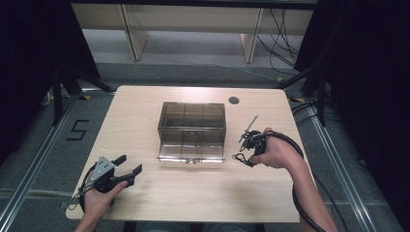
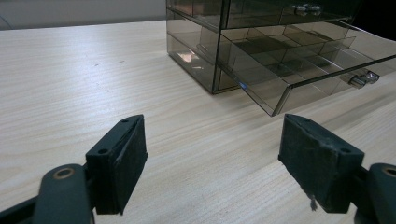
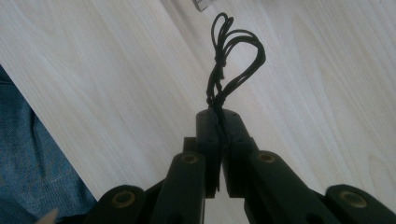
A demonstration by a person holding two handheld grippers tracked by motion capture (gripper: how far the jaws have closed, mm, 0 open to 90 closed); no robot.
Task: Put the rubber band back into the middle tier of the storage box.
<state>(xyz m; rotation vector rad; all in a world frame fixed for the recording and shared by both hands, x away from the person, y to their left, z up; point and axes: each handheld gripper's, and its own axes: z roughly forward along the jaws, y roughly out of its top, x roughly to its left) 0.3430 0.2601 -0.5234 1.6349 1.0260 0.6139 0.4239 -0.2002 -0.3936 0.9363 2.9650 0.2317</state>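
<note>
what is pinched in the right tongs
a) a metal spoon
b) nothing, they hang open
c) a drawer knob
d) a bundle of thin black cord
d: in the right gripper view the right tongs are closed on a bundle of thin black cord, whose loops stick out beyond the tips above the table.

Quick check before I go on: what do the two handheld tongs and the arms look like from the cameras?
Both tongs are black, each with two jaws ending in blocky dark pads on pivoted links with brass-coloured rivets. The left tongs carry a grey three-cornered plate on top; the right tongs trail a thick black cable along the forearm. Both forearms are bare, with no sleeves in the high view.
</note>
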